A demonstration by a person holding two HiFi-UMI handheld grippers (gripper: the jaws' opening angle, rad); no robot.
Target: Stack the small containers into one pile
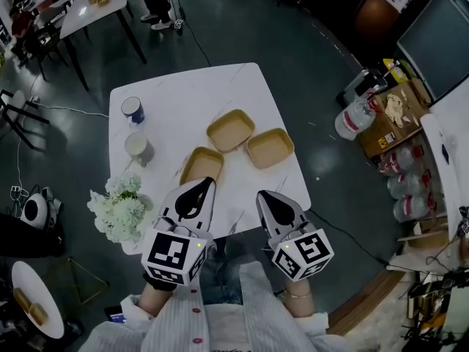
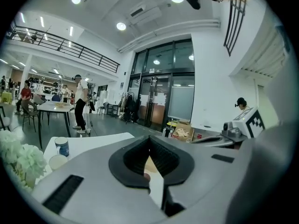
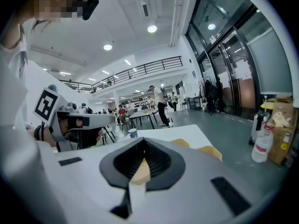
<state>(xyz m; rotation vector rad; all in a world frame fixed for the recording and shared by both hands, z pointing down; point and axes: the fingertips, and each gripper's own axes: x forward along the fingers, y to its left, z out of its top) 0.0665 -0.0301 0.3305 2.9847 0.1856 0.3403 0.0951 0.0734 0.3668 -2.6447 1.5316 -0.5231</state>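
Three shallow tan containers lie apart on the white table (image 1: 183, 94): one at the middle (image 1: 230, 130), one to the right (image 1: 270, 147) and one nearer me on the left (image 1: 201, 165). My left gripper (image 1: 207, 183) is shut with nothing in it, its tip over the near edge of the left container. The right gripper (image 1: 261, 195) is shut and empty, hovering above the table's front edge, short of the right container. In the right gripper view two containers (image 3: 210, 151) show past the closed jaws.
A blue-and-white cup (image 1: 133, 111) and a white cup (image 1: 136, 146) stand at the table's left side. White flowers (image 1: 121, 207) sit at the front left corner. Boxes and water bottles (image 1: 355, 116) are on the floor to the right.
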